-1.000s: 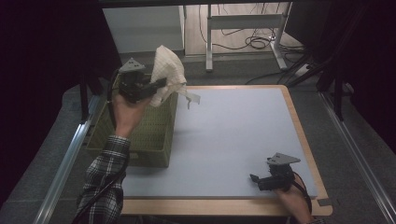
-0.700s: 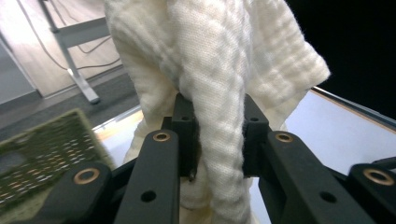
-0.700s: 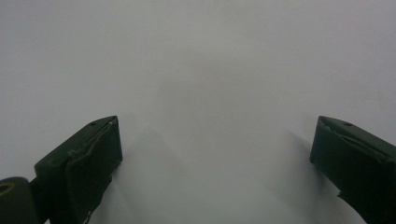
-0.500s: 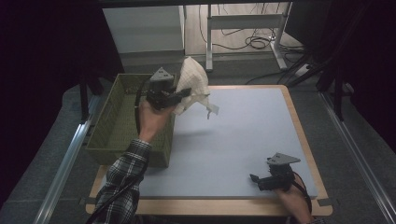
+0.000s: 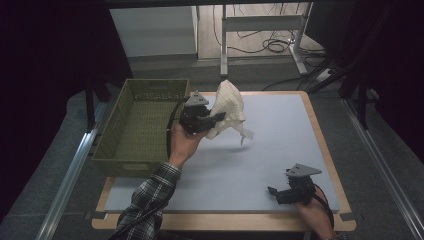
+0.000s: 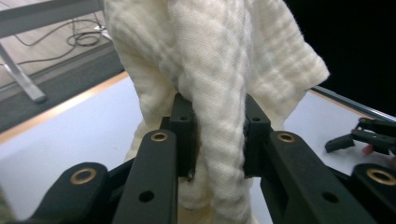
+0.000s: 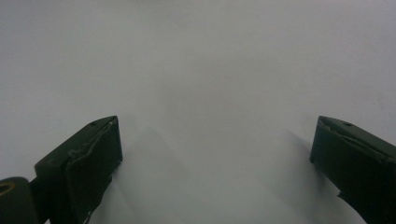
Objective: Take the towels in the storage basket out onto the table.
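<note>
Left gripper (image 6: 219, 140) pads clamping cloth (image 6: 219, 70), basket (image 5: 140, 125) alongside overhead

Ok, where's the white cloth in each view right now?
High view: white cloth hangs above the table's far left part, right of the green basket.
Left gripper view: centre frame, pinched between the jaws.
Right gripper view: not in it.
Shared landmark: pale grey table mat.

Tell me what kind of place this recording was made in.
Probably a lab or workshop data-collection station, not a home: a framed table with a plain grey mat, dark curtains on both sides, loose cables on the floor behind, and a hand-held left gripper holding a cloth.
</note>
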`<state>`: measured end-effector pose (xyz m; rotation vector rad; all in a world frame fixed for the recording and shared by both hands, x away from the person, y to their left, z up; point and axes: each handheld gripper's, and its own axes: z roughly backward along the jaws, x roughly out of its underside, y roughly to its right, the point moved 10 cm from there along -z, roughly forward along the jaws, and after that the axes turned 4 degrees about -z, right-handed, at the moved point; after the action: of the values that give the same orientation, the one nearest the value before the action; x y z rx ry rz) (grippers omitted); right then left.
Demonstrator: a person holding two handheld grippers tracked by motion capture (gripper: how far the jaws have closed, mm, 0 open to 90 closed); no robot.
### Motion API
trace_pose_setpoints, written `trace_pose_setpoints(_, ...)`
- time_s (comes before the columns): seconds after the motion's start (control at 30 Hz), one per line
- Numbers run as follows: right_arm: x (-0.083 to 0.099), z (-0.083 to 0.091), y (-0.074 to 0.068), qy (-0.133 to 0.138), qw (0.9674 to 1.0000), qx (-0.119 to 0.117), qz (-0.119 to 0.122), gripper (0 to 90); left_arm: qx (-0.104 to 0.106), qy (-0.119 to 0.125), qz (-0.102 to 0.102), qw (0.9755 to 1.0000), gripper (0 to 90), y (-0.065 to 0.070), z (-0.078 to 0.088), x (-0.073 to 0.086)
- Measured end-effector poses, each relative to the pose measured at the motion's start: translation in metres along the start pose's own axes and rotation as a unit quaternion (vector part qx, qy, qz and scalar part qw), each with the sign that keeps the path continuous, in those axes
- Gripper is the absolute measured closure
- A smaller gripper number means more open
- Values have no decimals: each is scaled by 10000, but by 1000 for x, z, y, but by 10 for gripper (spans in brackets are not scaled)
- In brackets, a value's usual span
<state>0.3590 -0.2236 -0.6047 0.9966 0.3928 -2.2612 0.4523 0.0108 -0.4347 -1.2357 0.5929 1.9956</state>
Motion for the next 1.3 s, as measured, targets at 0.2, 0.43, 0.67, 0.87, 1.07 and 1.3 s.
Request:
trace_pose_setpoints(0.2, 0, 0, 0, -1, 10000, 0, 0, 22, 138, -83, 29, 9999, 721, 20, -15, 14)
trace_pose_setpoints(0.43, 0, 0, 0, -1, 10000, -1, -7, 22, 116, -261, -50, 9996, 720, 37, -29, 36)
trace_pose_setpoints(0.67, 0, 0, 0, 0, 10000, 1, -5, 22, 102, -503, -164, 9985, 718, 50, -45, 58)
trace_pose_setpoints(0.87, 0, 0, 0, -14, 10000, 6, 3, 22, 21, -849, -265, 9960, 715, 56, -61, 87)
trace_pose_setpoints(1.07, 0, 0, 0, -13, 10000, 6, 1, 22, -72, -1128, -308, 9931, 704, 55, -72, 107)
trace_pose_setpoints(1.3, 0, 0, 0, -14, 10000, 6, 3, 22, -95, -1281, -152, 9916, 665, 49, -81, 125)
